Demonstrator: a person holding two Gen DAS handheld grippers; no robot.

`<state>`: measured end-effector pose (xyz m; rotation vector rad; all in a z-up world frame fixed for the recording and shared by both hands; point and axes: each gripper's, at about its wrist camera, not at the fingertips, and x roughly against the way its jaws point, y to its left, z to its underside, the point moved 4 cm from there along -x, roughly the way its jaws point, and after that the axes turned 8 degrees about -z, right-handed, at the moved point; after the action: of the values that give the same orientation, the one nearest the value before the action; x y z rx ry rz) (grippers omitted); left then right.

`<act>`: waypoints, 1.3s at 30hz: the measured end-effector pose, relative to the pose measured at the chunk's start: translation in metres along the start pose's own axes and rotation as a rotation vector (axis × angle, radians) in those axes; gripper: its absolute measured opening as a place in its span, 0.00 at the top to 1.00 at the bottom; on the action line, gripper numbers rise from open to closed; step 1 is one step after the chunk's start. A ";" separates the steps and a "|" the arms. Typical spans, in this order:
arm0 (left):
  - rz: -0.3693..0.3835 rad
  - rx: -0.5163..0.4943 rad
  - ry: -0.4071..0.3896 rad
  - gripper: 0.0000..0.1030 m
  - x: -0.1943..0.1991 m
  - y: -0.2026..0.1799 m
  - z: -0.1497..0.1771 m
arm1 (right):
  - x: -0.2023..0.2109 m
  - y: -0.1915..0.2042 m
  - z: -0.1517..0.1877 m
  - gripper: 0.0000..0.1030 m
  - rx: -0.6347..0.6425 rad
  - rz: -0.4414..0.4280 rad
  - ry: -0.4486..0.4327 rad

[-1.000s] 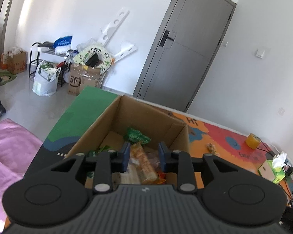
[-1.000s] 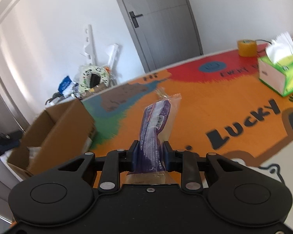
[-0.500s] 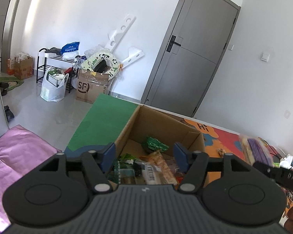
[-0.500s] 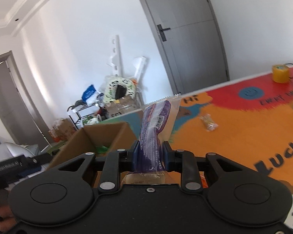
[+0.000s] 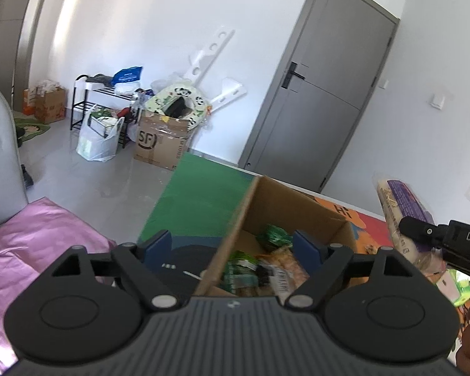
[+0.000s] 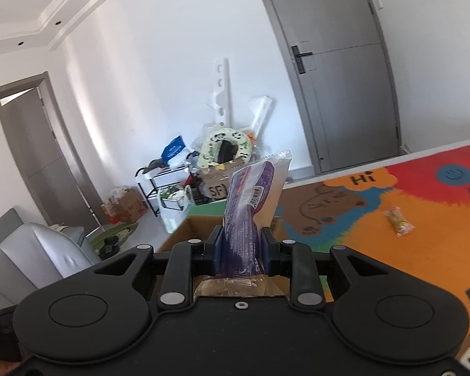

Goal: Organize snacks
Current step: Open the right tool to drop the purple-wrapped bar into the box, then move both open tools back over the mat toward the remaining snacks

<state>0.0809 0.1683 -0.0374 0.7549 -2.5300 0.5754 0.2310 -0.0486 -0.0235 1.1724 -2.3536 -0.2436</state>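
Note:
An open cardboard box (image 5: pixel 285 200) on the table holds several snack packets, among them a green one (image 5: pixel 272 235). My left gripper (image 5: pixel 232 247) hovers over the box's near left corner. Its jaws are opening wide and grip nothing. My right gripper (image 6: pixel 241 246) is shut on a purple snack packet (image 6: pixel 250 200) that stands upright between the pads. It is raised just in front of the box (image 6: pixel 191 222). In the left wrist view the same packet (image 5: pixel 401 200) shows at the right edge, beside the box.
A small loose snack (image 6: pixel 398 219) lies on the colourful table mat (image 6: pixel 391 250). A green tissue box (image 5: pixel 454 285) sits near the right. On the floor beyond are an SF carton (image 5: pixel 159 144), a white bag (image 5: pixel 94 144), a black rack, pink cloth (image 5: pixel 31 238) and a grey sofa (image 6: pixel 40 250).
The left jaws went from shut on a tan snack over the box to wide apart, the snack now lying inside. The right gripper rose and carried the purple packet towards the box.

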 end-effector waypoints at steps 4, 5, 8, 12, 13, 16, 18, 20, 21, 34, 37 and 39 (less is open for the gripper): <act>-0.022 0.025 0.002 0.18 -0.001 0.014 -0.004 | -0.013 0.017 -0.001 0.76 0.012 -0.033 0.010; -0.027 0.030 0.003 0.18 -0.002 0.017 -0.005 | -0.017 0.021 -0.002 0.76 0.011 -0.048 0.011; -0.040 0.042 -0.002 0.18 -0.001 0.023 -0.008 | -0.024 0.034 -0.004 0.72 0.007 -0.134 -0.001; -0.041 0.043 0.002 0.18 -0.001 0.020 -0.007 | -0.029 0.039 0.000 0.43 0.040 -0.111 0.010; -0.039 0.038 0.005 0.18 -0.002 0.018 -0.006 | -0.028 0.035 0.001 0.44 0.027 -0.110 0.014; -0.027 0.024 0.012 0.18 -0.002 0.014 -0.003 | -0.022 0.019 0.004 0.42 -0.009 -0.079 0.033; -0.017 0.019 0.014 0.18 -0.001 0.008 -0.001 | -0.013 0.010 0.005 0.32 -0.028 -0.058 0.025; -0.007 0.008 0.013 0.18 0.001 0.000 0.000 | -0.005 0.007 0.008 0.18 -0.030 -0.032 0.012; -0.002 0.004 0.012 0.18 0.002 -0.003 0.000 | 0.000 0.003 0.009 0.17 -0.026 -0.019 0.006; 0.103 -0.052 -0.008 0.18 0.021 -0.058 0.011 | 0.058 -0.038 0.018 0.02 -0.045 0.083 -0.039; 0.125 -0.066 -0.003 0.18 0.023 -0.070 0.016 | 0.072 -0.051 0.022 0.02 -0.067 0.108 -0.047; 0.140 -0.078 -0.002 0.18 0.026 -0.082 0.019 | 0.082 -0.058 0.025 0.01 -0.076 0.128 -0.054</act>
<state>0.1038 0.0857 -0.0181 0.5537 -2.6053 0.5182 0.2176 -0.1506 -0.0372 0.9873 -2.4321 -0.3208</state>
